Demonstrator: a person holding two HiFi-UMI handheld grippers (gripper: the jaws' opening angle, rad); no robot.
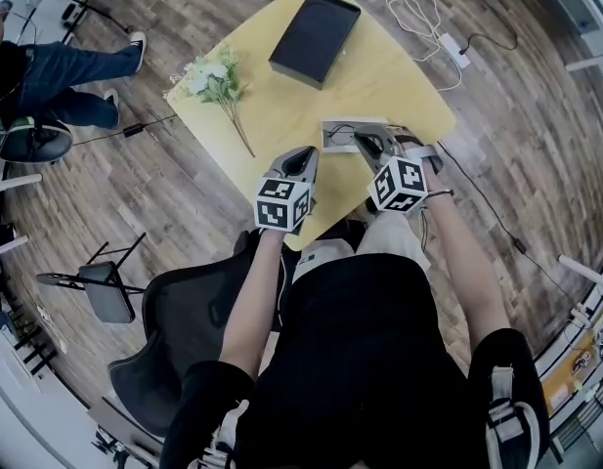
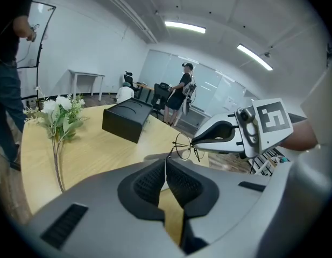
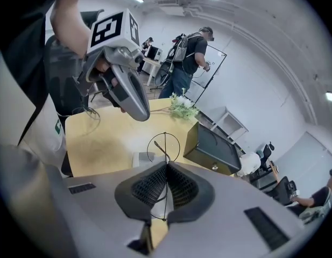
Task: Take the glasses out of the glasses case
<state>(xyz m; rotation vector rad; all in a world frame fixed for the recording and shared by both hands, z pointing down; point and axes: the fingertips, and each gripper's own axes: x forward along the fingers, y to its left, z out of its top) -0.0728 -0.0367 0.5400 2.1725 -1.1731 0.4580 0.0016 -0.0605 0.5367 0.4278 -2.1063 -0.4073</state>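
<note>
Holding round wire-rimmed glasses (image 2: 183, 146) above table: right gripper (image 3: 166, 168) clamped on lens rim, left gripper (image 2: 166, 166) pinching thin temple. Likely light, springy, easily bent; grip frame, not lenses.

Head view looks steeply down; 2 gripper views share the table (image 1: 379, 91).

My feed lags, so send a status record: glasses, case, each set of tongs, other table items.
glasses: held up in the air
glasses case: on the yellow table, glasses not in it
left tongs: shut on a thin temple arm
right tongs: shut on a lens rim
other items: black box, flowers
</note>
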